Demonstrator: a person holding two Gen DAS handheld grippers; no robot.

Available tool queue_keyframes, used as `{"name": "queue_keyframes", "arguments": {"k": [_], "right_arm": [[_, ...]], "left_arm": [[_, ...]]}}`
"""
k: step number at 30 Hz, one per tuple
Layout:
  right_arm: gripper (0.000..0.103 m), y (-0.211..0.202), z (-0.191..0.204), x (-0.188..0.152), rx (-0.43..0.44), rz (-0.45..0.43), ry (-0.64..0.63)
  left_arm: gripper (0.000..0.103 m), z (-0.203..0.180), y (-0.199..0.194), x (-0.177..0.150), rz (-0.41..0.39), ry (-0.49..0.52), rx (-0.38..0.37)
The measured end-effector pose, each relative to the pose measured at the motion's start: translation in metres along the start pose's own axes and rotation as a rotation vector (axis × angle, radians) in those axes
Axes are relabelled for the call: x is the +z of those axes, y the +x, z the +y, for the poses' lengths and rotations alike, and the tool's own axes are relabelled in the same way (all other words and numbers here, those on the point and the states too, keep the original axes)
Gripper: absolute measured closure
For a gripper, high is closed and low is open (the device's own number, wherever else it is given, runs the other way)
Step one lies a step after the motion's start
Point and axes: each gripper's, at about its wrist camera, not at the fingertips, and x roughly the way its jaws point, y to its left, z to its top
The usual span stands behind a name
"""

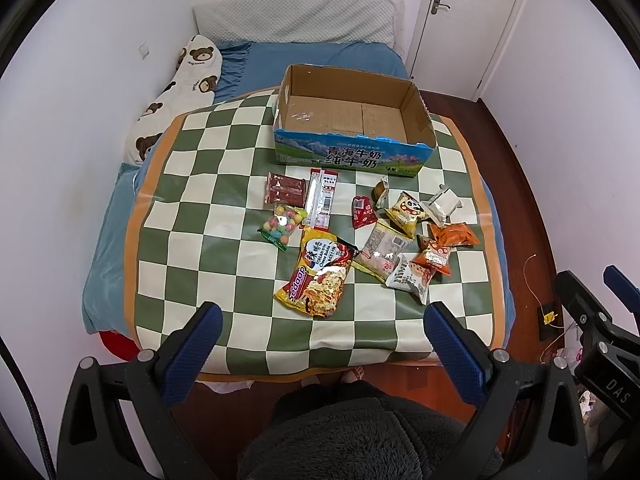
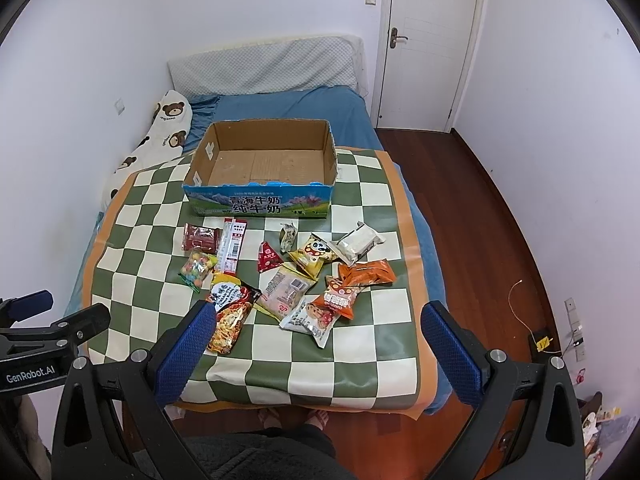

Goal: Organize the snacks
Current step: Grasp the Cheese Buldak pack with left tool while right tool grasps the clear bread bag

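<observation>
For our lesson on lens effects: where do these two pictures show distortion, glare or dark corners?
Left wrist view: the door and walls bow outward, black vignette fills the corners, and sheen streaks the checked mat near its left edge. Right wrist view: the same barrel bending curves the floor, corners go dark, and soft glare lies on the mat's front; the snacks stay sharp in the centre.

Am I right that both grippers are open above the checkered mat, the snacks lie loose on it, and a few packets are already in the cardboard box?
Not quite. The cardboard box holds no packets; both wrist views show only its bare bottom. The rest stands: the left gripper and right gripper are open above the checkered mat, and the snacks, such as the noodle packet, lie loose on it.
</observation>
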Motion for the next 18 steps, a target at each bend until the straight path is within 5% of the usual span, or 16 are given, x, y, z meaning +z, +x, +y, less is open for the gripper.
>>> {"name": "queue_keyframes", "arguments": {"k": [10,18], "right_arm": [[0.000,0.030,0.004,0.009,0.011,0.043,0.035],[0.000,0.163,-0.004,-0.002,0.102,0.241,0.141]], "left_arm": [[0.000,0.004,0.017,0.009,-0.006,0.006,0.037],[0.000,0.021,0.160,0.031,0.154,0.097,0.129]]}}
